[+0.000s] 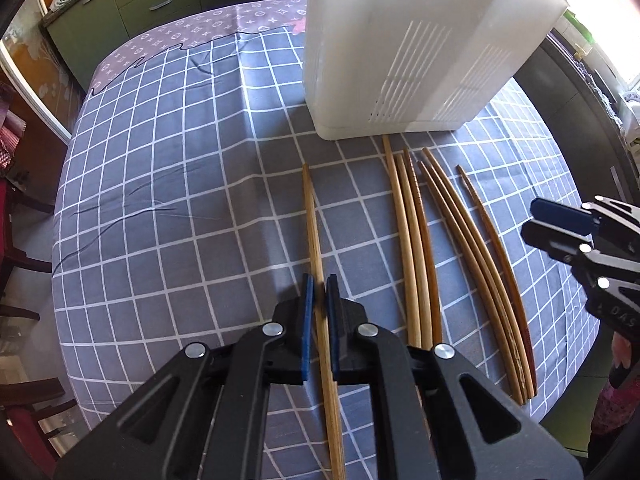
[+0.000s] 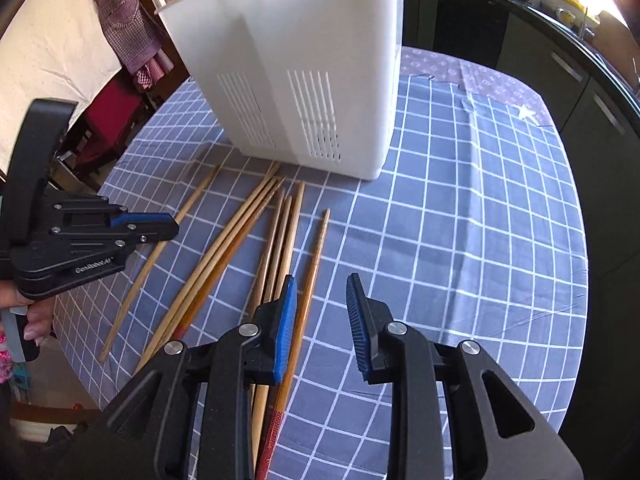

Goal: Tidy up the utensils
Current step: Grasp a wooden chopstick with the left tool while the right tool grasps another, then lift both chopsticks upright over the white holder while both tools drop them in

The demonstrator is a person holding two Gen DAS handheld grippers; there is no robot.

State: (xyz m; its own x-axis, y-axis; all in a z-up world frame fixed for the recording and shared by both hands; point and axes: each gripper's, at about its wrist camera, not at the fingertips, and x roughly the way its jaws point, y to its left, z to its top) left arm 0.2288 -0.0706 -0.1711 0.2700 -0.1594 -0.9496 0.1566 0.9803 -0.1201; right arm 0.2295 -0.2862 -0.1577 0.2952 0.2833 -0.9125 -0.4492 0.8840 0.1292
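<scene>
The tall white plastic utensil holder [image 1: 420,40] is cut off at its top in the left wrist view, so its inside cannot be seen; only its smooth walls and rows of narrow vertical drain slots show. It stands on the grey-blue cloth with a white grid [image 1: 160,200], which lies slightly creased over a table. The left gripper [image 1: 320,300] has its blue-padded jaws drawn narrow on either side of a single pale wooden chopstick [image 1: 314,232]; whether the pads truly press it is hard to make out, since the stick's near end runs under the black frame. That chopstick lies apart from the loose group of wooden chopsticks [image 1: 440,240], long, thin, tapered and varying from light to reddish brown, spread just in front of the holder. Their near ends vanish beneath the right gripper [image 2: 322,292], whose ribbed blue pads [image 2: 286,320] stand wide apart, holding nothing, above the cloth beside the outermost stick.
</scene>
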